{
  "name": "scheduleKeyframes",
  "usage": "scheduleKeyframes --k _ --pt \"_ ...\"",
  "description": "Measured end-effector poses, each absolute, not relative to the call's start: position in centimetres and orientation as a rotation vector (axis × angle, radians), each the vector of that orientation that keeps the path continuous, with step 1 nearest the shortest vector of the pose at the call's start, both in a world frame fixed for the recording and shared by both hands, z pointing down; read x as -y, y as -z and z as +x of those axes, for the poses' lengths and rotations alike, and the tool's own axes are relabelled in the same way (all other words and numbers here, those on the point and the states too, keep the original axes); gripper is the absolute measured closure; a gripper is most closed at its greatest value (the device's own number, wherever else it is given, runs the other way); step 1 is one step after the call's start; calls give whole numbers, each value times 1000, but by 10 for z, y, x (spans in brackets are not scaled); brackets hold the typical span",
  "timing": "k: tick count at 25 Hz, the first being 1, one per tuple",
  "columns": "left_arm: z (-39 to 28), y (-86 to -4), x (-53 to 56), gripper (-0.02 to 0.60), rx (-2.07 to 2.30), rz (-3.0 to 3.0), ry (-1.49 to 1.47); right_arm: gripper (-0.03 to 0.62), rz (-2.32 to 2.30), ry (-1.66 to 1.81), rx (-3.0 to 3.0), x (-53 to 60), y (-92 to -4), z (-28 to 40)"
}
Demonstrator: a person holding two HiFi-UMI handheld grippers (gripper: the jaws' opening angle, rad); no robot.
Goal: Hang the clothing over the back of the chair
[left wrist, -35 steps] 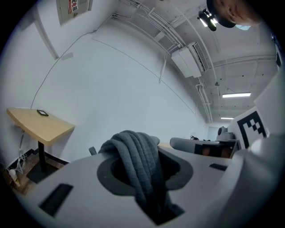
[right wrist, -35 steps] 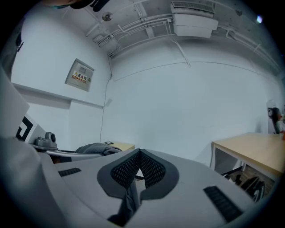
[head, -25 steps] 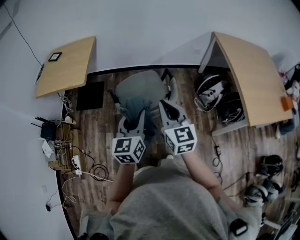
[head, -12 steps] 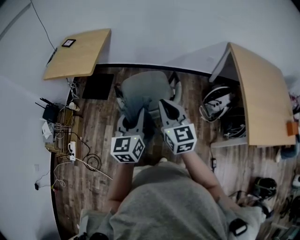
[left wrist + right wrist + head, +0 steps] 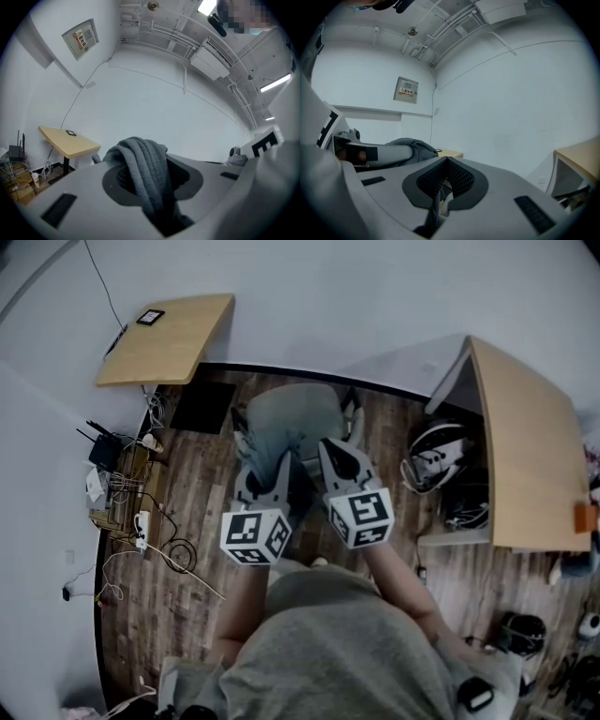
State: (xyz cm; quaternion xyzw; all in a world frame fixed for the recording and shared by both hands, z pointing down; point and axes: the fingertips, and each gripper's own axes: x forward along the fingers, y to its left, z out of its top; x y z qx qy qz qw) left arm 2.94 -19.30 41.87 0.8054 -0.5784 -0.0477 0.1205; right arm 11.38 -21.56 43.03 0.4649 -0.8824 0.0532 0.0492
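Grey, quilted, bunched into a thick rope: held the clothing (image 5: pixel 137 149) that way in the left gripper (image 5: pixel 152 174), jaws standing partly apart only because clamped on so many folds, probably to stop the bulk of the weight from slipping. Pinched just a thin edge of the same garment in the right gripper (image 5: pixel 445 171), jaws almost together on it, likely as a corner grip for spreading rather than for carrying. Held both grippers about level and side by side, near each other but not touching, seemingly to stretch the fabric between them and let the rest hang below. Carried the load in front of the chair (image 5: pixel 309 401), itself greyish and hard to tell from the cloth from above. Could not tell whether any fabric already lay over its back. Judged the hanging not yet done, with both grips on and the garment bunched rather than draped. Judged the bunching a nuisance for later, since a rope of cloth would sit badly on a chair back unless opened out first. Left the wooden table (image 5: pixel 169 338) by the left wall, the other table (image 5: pixel 525 456) on the right and the tangle of cables (image 5: pixel 141 521) on the plank floor (image 5: pixel 202 512) well apart from the work, hence nothing between grippers and chair.
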Motion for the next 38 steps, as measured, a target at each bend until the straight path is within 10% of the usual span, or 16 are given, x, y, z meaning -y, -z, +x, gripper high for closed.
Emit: scheduleKeyframes --k 38 --pt "7 -521 342 469 1594 2246 18 595 1375 -210 2642 327 -458 103"
